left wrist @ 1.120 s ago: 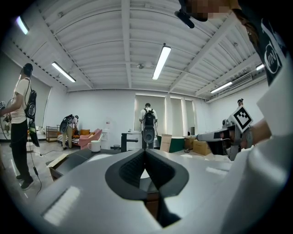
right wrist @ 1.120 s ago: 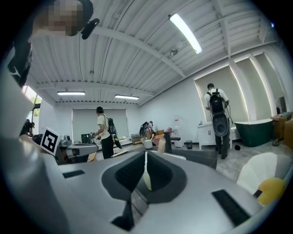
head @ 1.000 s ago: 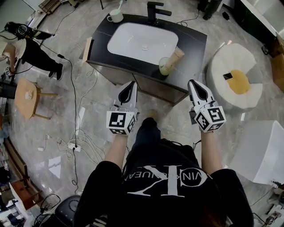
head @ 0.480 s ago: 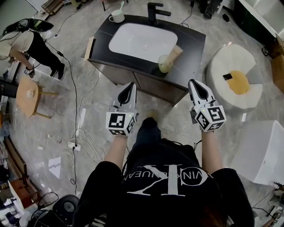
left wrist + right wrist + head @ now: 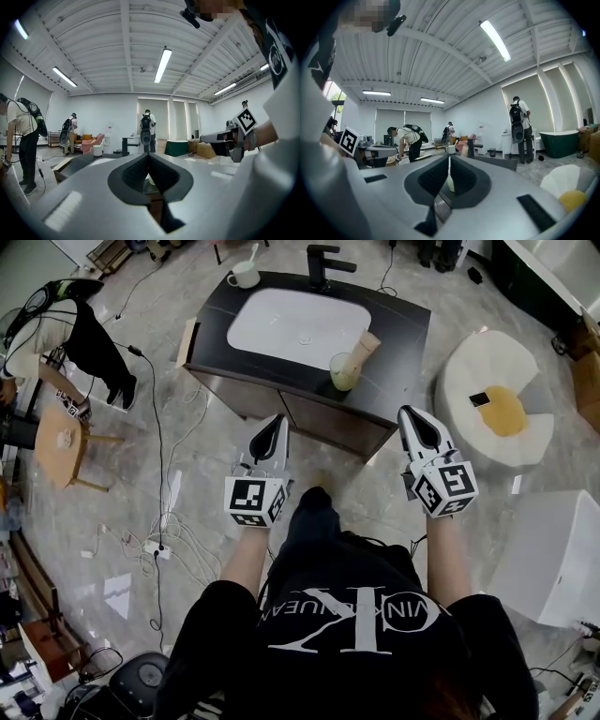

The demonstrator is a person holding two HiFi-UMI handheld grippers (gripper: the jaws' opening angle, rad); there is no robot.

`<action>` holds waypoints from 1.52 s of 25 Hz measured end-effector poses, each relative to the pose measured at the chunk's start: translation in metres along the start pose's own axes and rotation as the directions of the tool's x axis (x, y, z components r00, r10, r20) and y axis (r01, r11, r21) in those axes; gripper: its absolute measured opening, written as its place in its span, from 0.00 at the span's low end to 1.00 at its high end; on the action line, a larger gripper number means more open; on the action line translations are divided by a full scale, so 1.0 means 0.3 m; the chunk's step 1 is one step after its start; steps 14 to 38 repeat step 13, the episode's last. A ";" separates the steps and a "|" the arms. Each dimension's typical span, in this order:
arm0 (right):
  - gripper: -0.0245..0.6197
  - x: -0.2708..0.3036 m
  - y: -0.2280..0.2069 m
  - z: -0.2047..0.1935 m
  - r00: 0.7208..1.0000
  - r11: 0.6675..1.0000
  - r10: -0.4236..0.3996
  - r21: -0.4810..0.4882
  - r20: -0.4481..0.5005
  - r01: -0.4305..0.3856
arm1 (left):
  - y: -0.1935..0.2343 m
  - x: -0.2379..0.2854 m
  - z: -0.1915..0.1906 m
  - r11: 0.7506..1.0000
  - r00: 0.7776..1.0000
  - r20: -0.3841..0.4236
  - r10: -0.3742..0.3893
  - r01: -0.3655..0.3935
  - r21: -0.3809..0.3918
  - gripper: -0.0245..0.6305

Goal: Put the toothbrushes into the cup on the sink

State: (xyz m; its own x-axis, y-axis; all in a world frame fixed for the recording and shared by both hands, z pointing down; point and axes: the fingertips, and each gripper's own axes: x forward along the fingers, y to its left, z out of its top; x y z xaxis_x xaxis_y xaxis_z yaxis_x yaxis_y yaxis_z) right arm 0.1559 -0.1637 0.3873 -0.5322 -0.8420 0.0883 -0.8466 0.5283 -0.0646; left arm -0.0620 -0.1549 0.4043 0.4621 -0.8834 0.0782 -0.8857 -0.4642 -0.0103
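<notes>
A black sink counter [image 5: 403, 343] with a white basin [image 5: 298, 329] stands ahead of me on the floor. At its back left corner sits a white cup [image 5: 244, 277] holding one toothbrush [image 5: 253, 253]. A pale green glass [image 5: 343, 373] with a beige item leaning in it stands at the basin's front right. My left gripper [image 5: 275, 420] and right gripper [image 5: 412, 416] are held level, short of the counter's front edge, both shut and empty. In the left gripper view the white cup [image 5: 97, 150] shows far off; in the right gripper view the same cup [image 5: 451, 149] shows above the shut jaws.
A black faucet [image 5: 323, 261] rises behind the basin. A round white pouf [image 5: 502, 409] and a white box [image 5: 553, 559] stand to the right. At the left are a small wooden stool [image 5: 61, 442], floor cables [image 5: 159, 521] and a bending person [image 5: 75, 334].
The sink has drifted slightly up and left in the head view. The person at the left has shifted. Both grippers stay shut and empty in the same spots in the picture.
</notes>
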 end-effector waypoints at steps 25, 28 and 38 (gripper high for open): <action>0.07 -0.026 -0.012 -0.016 1.000 1.000 -0.009 0.017 0.001 0.009 | -0.030 0.005 -0.002 1.000 1.000 -0.005 -0.016 0.016 0.006 0.05; 0.07 -0.026 -0.012 -0.016 1.000 1.000 -0.009 0.017 0.001 0.009 | -0.030 0.005 -0.002 1.000 1.000 -0.005 -0.016 0.016 0.006 0.05; 0.07 -0.026 -0.012 -0.016 1.000 1.000 -0.009 0.017 0.001 0.009 | -0.030 0.005 -0.002 1.000 1.000 -0.005 -0.016 0.016 0.006 0.05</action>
